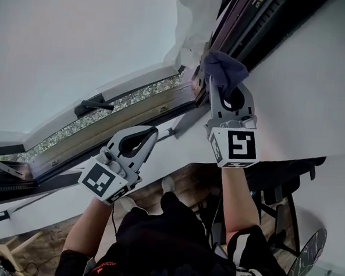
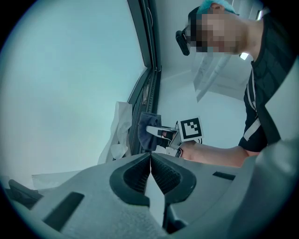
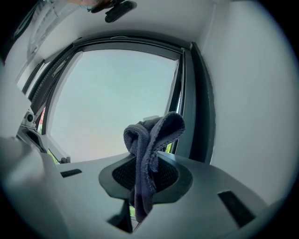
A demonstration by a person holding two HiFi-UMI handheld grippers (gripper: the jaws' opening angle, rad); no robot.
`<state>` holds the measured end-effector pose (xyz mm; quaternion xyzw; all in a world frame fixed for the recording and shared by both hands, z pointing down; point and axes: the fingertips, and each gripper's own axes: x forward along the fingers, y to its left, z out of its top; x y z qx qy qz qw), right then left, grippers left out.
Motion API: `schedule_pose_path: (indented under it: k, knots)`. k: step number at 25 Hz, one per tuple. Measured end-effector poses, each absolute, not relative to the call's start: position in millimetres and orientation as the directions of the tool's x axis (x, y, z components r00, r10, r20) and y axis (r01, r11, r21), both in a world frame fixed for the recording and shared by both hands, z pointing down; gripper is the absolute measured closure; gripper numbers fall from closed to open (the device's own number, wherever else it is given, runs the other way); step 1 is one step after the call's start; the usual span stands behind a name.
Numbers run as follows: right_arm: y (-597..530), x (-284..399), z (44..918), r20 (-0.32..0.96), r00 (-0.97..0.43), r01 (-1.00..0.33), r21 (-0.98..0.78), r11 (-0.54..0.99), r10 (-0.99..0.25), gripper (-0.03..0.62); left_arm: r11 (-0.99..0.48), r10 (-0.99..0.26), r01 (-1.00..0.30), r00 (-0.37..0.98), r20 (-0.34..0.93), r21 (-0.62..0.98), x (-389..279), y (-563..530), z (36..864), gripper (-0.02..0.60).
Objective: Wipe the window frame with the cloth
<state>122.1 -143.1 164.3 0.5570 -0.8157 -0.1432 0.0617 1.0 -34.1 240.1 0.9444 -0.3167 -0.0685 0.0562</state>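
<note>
Right gripper point(image 3: 145, 175): pinching a bunched grey cloth point(image 1: 224, 69), raised beside the dark window frame point(image 3: 186, 98) | Left gripper point(image 2: 150, 161): pressed together, holding nothing

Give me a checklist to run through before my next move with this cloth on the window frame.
1. Cloth gripped: ok, right gripper shut on it.
2. Cloth bunched past the gripper's tips: ok.
3. Cloth touching the window frame: cannot tell, it is close.
4. Left gripper clear: ok, shut, empty, apart from the cloth.
5. Wiping path free: not ok, a white sheet hangs at the frame by the cloth.
</note>
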Motion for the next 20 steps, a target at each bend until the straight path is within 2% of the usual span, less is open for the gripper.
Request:
schedule_pose_path:
  k: [2,5,20]
  knots:
    - [-145.9,123.5,153.5,-0.073,-0.372,-0.886,0.327,0.33,-0.925,0.536,-0.798,-0.601,-0.584,0.788,-0.134,0.149,2.7,-38.0,231.3,0.56]
    - [-148.6,124.1,143.1,-0.082,-0.374,-0.875,0.361,0.322,-0.924,0.536,-0.795,-0.604,-0.588,0.791,-0.102,0.147,2.7,-42.0,233.7,0.56]
    - [-165.8,134.4,162.4,-0.043,-0.339,-0.874,0.385,0.297,-0.94,0.536,-0.795,-0.601,-0.581,0.793,-0.099,0.176,9.5,-60.9,244.2,0.56]
